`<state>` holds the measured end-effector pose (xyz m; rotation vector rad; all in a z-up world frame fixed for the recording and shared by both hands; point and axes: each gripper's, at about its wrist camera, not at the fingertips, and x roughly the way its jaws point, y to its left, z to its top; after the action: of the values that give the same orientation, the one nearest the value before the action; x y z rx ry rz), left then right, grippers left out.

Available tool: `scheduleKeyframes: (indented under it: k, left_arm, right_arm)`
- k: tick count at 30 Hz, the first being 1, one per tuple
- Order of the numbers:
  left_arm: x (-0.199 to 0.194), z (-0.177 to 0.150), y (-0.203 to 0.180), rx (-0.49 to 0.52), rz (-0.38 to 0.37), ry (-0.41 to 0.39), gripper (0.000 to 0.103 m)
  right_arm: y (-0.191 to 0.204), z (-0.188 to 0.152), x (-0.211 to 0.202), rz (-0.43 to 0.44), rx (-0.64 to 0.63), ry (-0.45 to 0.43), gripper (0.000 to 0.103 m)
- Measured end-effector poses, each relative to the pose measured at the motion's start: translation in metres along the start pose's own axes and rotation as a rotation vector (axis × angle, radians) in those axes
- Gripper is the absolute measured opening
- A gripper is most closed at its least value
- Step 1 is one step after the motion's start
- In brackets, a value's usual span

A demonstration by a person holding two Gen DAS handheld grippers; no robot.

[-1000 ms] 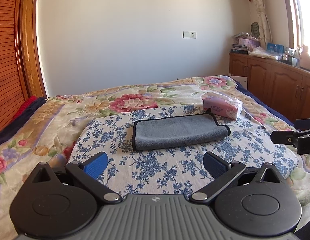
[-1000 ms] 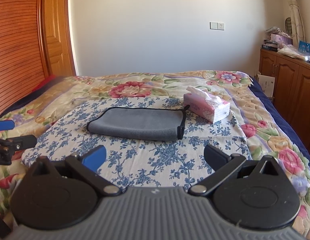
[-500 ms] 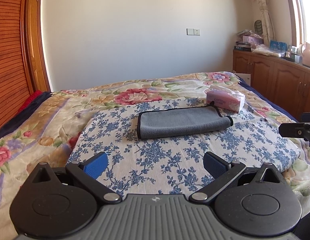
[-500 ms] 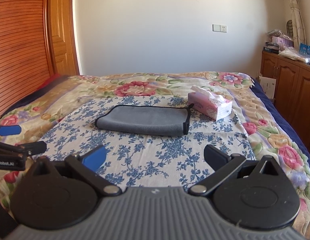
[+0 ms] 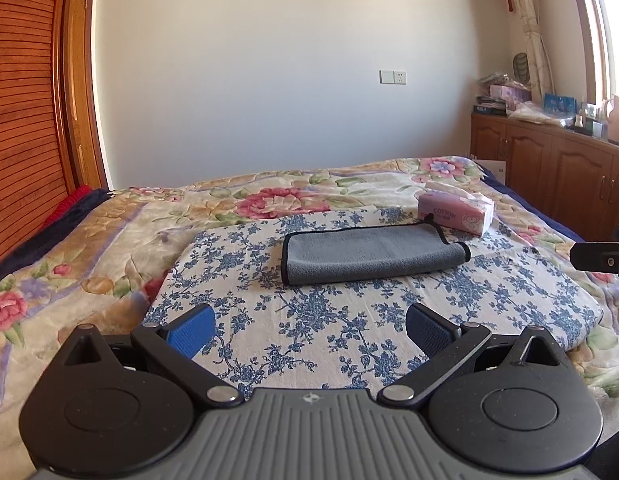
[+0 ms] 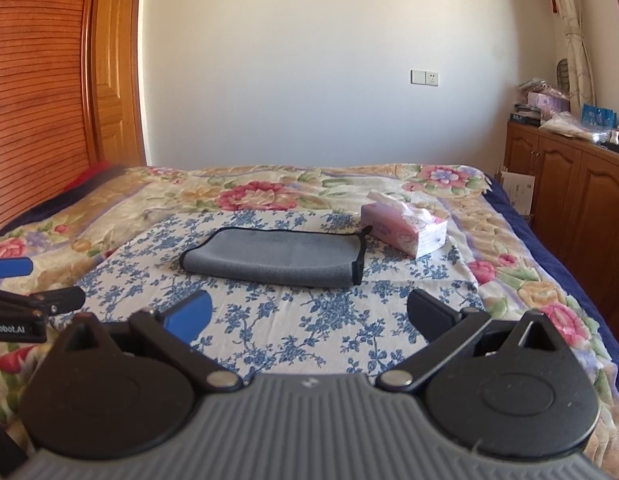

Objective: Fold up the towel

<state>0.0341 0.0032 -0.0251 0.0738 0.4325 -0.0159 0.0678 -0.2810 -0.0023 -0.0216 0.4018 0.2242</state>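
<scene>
1. Grey microfibre with a black binding: we find one towel (image 5: 371, 254), folded into a long flat strip, lying near the middle of the blue-flowered cloth (image 5: 309, 312) that covers the near part of the bed (image 5: 89, 248).

2. Since a second ago both cameras have drawn back and risen. The towel sits farther off in both views, and more of the wall and the far edge of the bed shows.

3. The towel's outline is unchanged across that second. We judge the fold finished and the tools retreating, though another fold cannot be ruled out.

4. The left gripper (image 5: 309, 326) is released, jaws wide apart, with nothing between them. It hangs over the near edge of the flowered cloth, well apart from the towel.

5. The right gripper (image 6: 307, 316) is likewise spread and empty, also short of the towel.

6. Count: one towel, one pink tissue box (image 6: 403, 230) just beside the towel's right end towards the far edge, and two grippers, each showing at the side of the other's view.

7. A wooden cabinet (image 6: 569, 196) runs along the bed's right edge; the items on top are too small to count.
</scene>
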Motion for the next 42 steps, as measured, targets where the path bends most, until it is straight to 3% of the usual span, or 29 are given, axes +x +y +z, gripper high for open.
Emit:
scheduleKeyframes:
  k: [24, 42]
  left_arm:
    - [-0.0095, 0.0060, 0.0012, 0.005, 0.000, -0.108, 0.103]
    - [-0.0061, 0.0004, 0.0051, -0.003, -0.003, -0.088, 0.103]
  right_arm:
    - [-0.0040, 0.0024, -0.0077, -0.068, -0.006, -0.109, 0.103]
    - [-0.0048, 0.0021, -0.0065, -0.072, -0.009, -0.100, 0.103]
